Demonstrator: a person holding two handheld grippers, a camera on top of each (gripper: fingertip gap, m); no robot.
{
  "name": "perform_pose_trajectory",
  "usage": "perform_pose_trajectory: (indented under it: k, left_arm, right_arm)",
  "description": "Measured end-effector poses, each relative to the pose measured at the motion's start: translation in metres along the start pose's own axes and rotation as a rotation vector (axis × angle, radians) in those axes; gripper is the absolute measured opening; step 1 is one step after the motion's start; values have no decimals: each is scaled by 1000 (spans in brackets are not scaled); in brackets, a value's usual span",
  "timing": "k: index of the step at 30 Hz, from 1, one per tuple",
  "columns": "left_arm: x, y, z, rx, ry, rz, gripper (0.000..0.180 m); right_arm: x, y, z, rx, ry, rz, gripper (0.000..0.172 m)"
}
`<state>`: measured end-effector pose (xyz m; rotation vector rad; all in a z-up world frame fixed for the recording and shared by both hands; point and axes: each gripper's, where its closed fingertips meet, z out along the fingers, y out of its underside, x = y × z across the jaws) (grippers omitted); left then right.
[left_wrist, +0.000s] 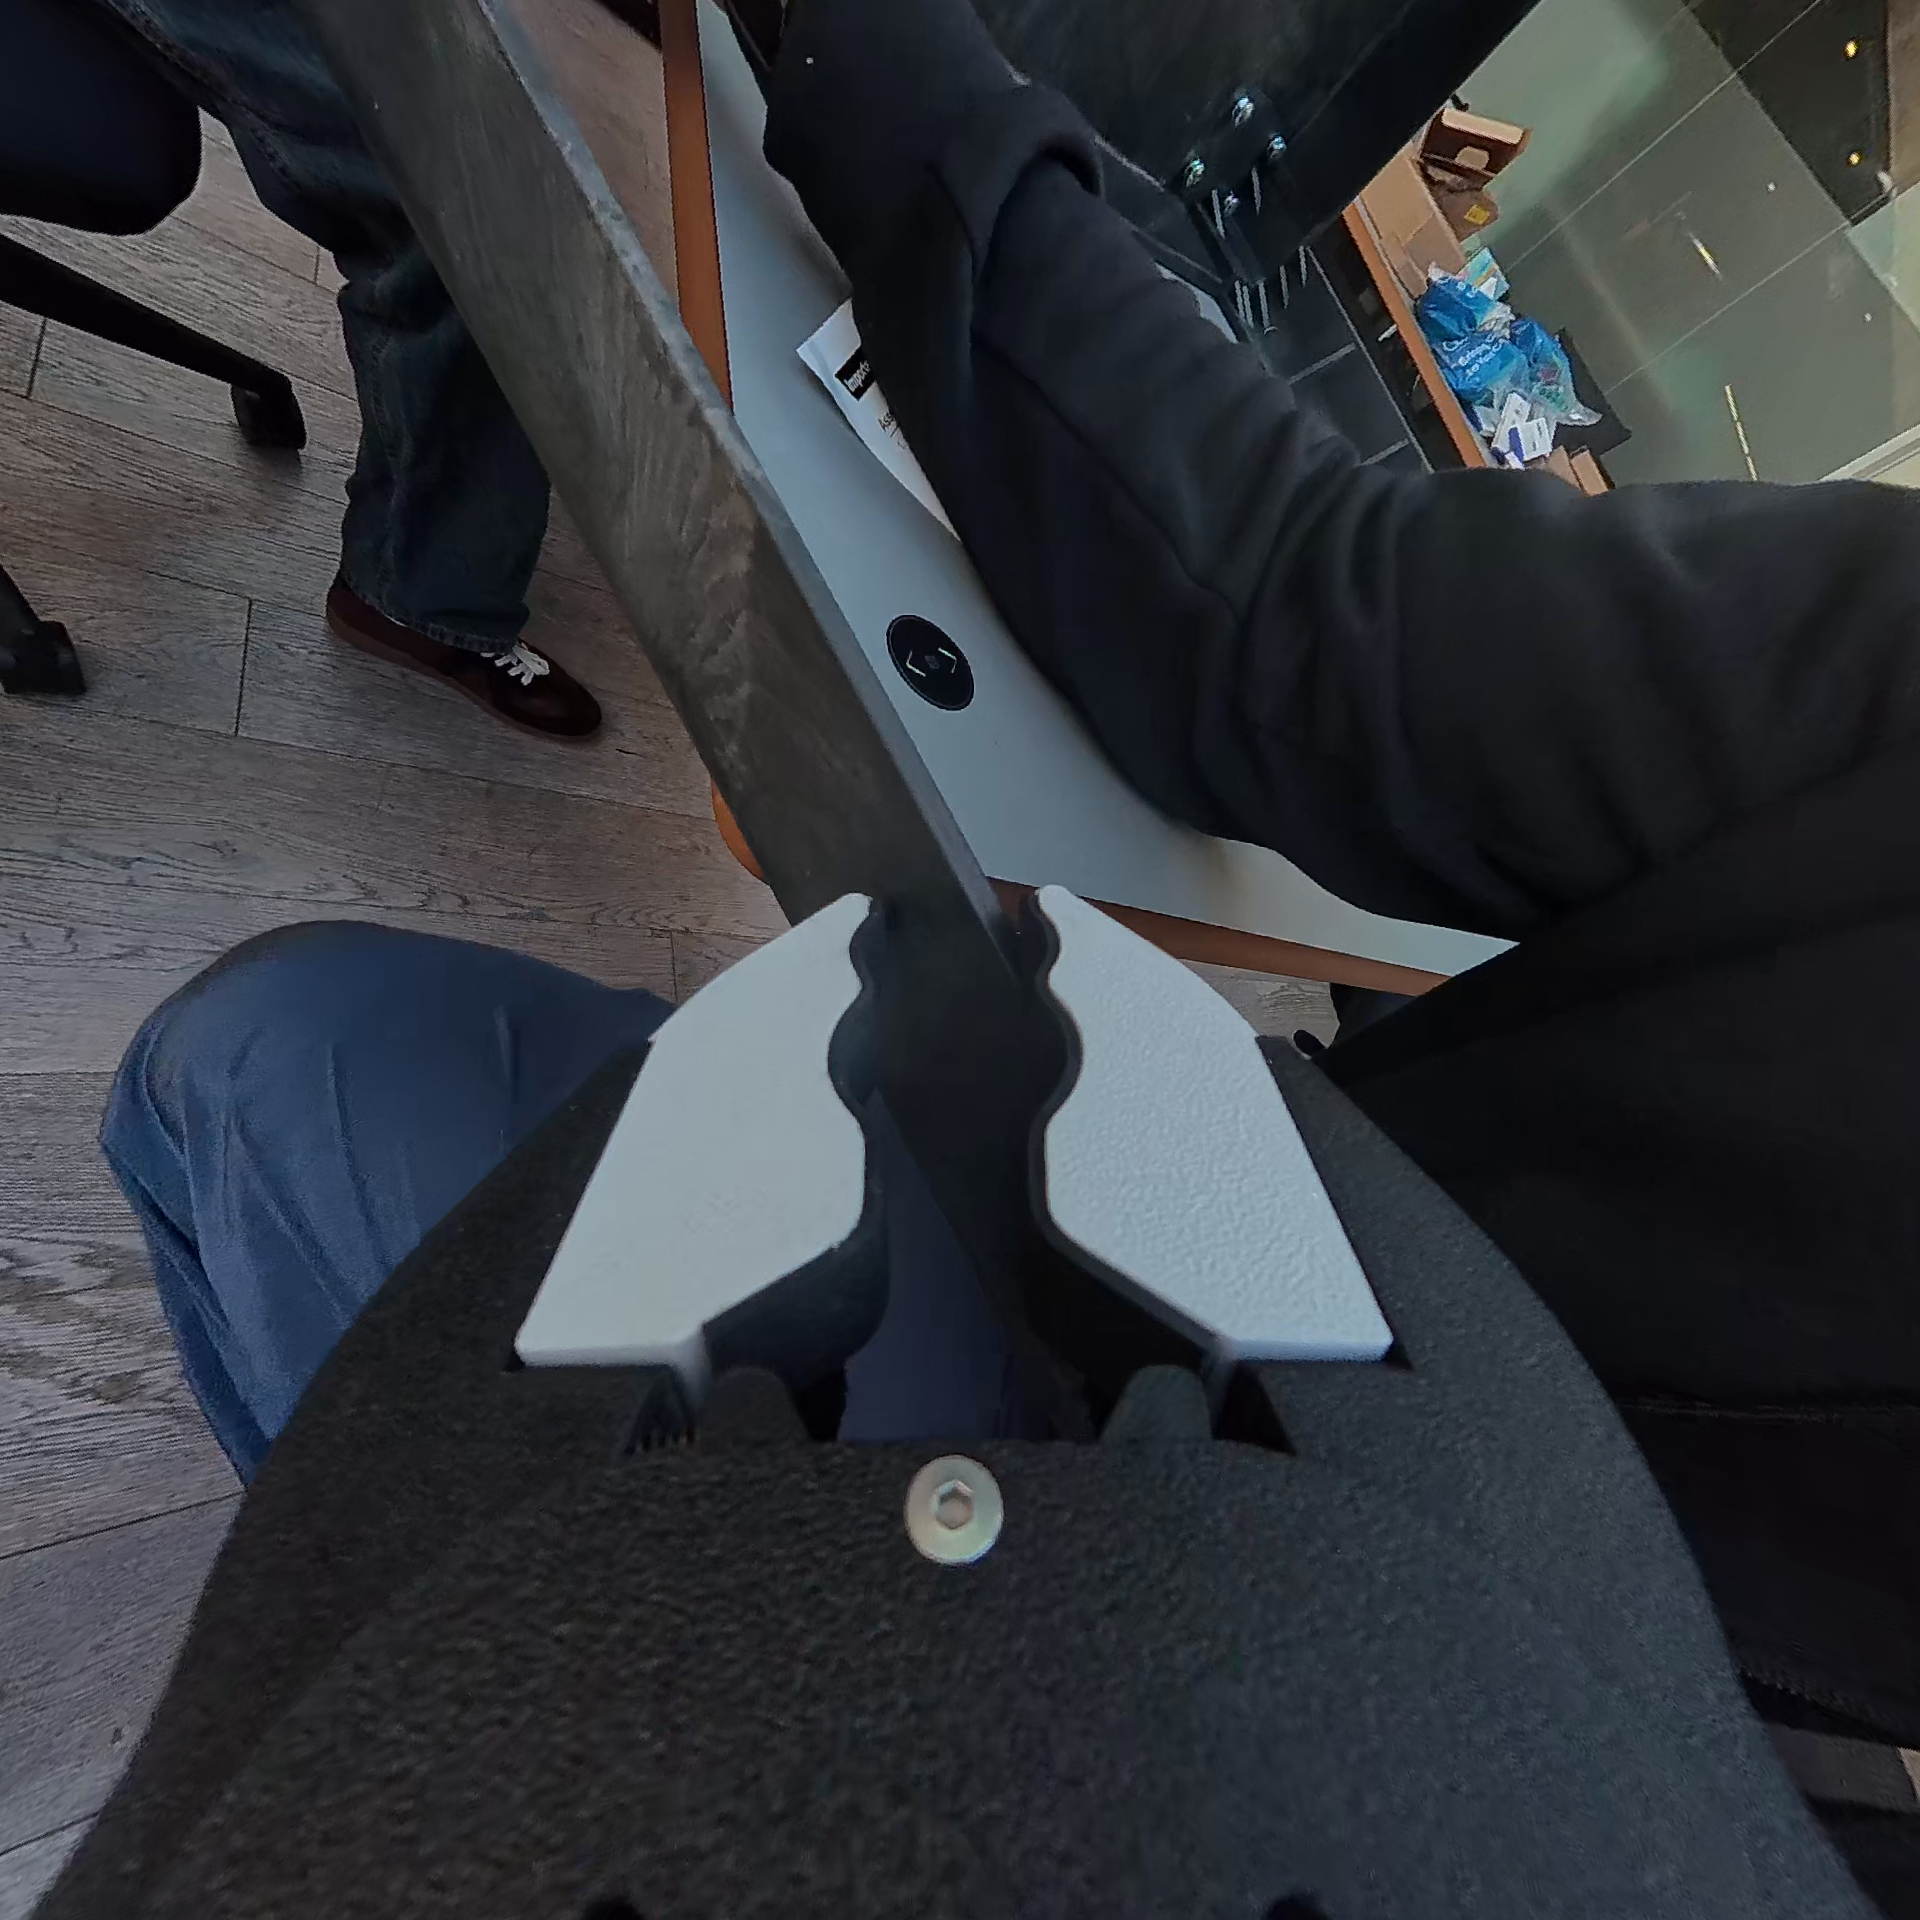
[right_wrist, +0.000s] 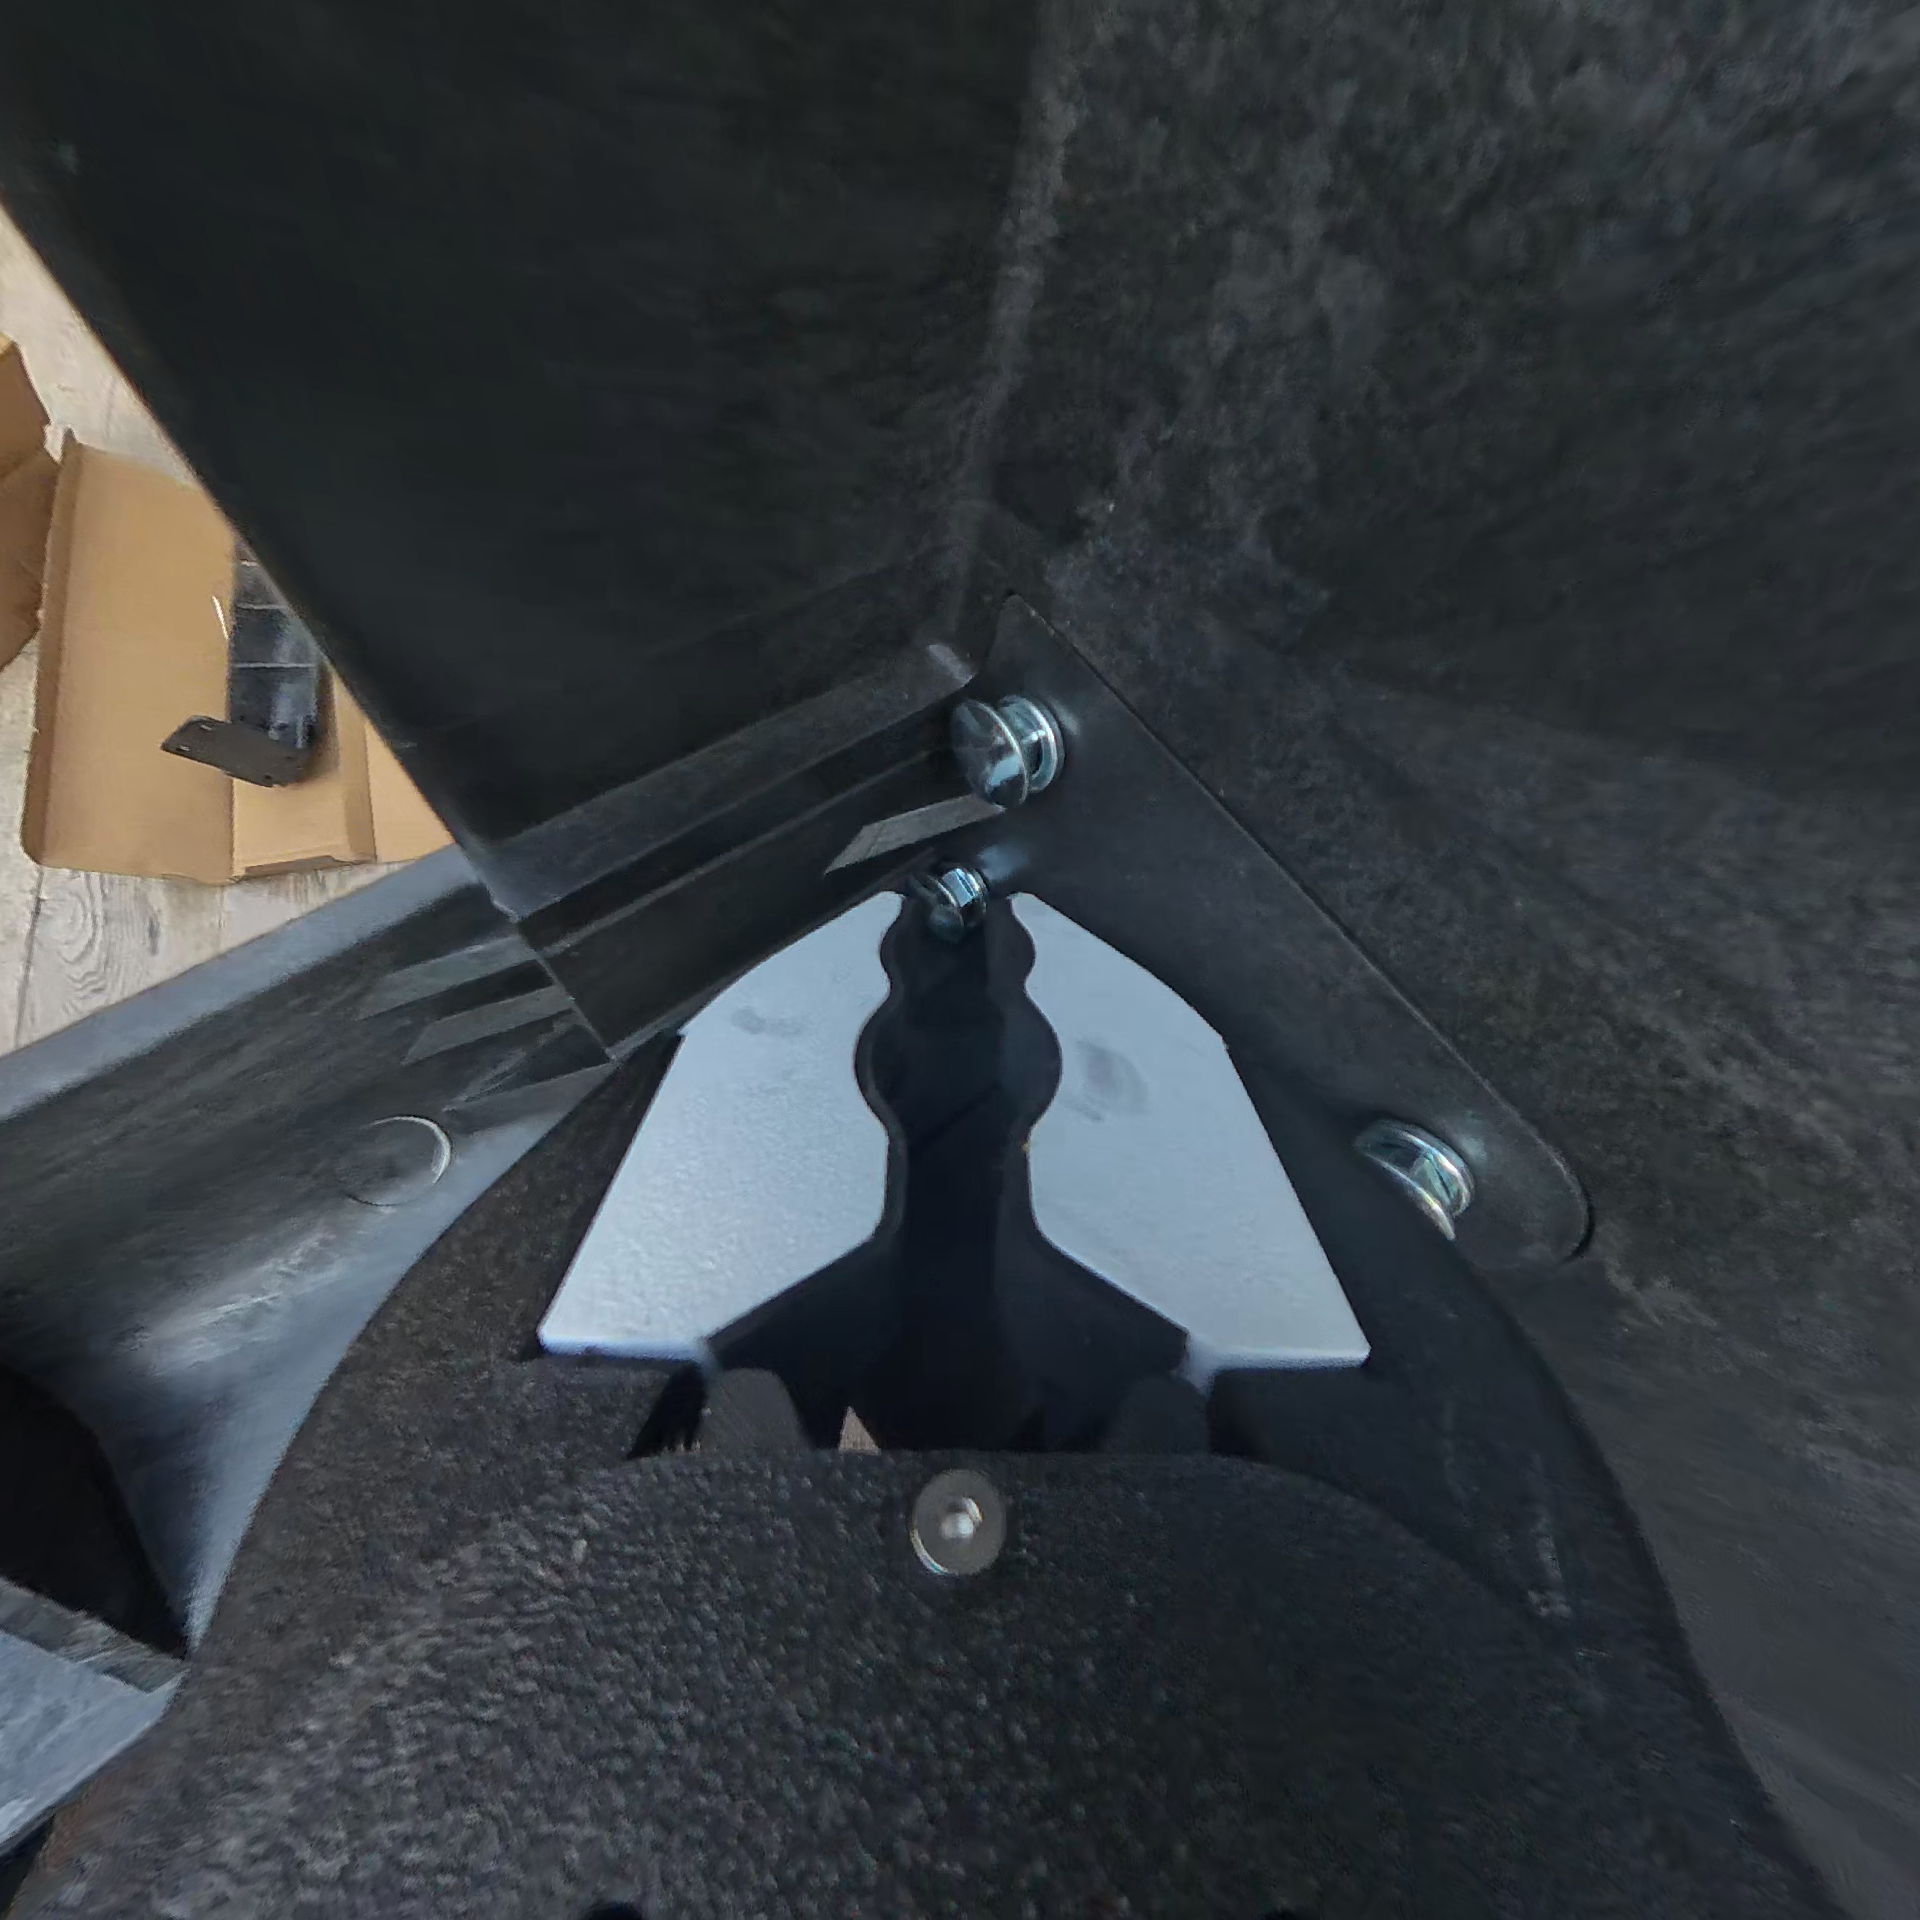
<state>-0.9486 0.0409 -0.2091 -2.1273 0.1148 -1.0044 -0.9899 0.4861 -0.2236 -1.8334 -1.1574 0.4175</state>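
While the left gripper (left_wrist: 951, 920) clamped the dark panel (left_wrist: 644, 436) at frame centre, the right gripper (right_wrist: 951, 914), pinching a small screw (right_wrist: 951, 902), risked dropping it if its fingers slackened.

Printed lettering shows on a white sheet (left_wrist: 847, 364); perhaps also blue packets (left_wrist: 1496, 353).

The dark metal bar (left_wrist: 665, 488) runs out of the top edge, and its near end is hidden between the left gripper's (left_wrist: 954, 914) white fingers (left_wrist: 1164, 1122). A black sleeve (left_wrist: 1351, 582) covers most of the white tabletop (left_wrist: 1039, 810) and printed sheet (left_wrist: 847, 364). The small screw (right_wrist: 951, 902) at the right gripper's (right_wrist: 954, 914) tips is half hidden, so contact cannot be told; the cardboard box (right_wrist: 135, 665) is cut off at the left edge.
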Motion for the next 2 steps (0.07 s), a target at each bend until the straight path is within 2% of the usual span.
perform_pose_trajectory:
  k: [2]
  left_arm:
    - [0, 0, 0, -6, -6, 8, 25]
  right_arm:
    - [0, 1, 1, -23, 11, -17, 12]
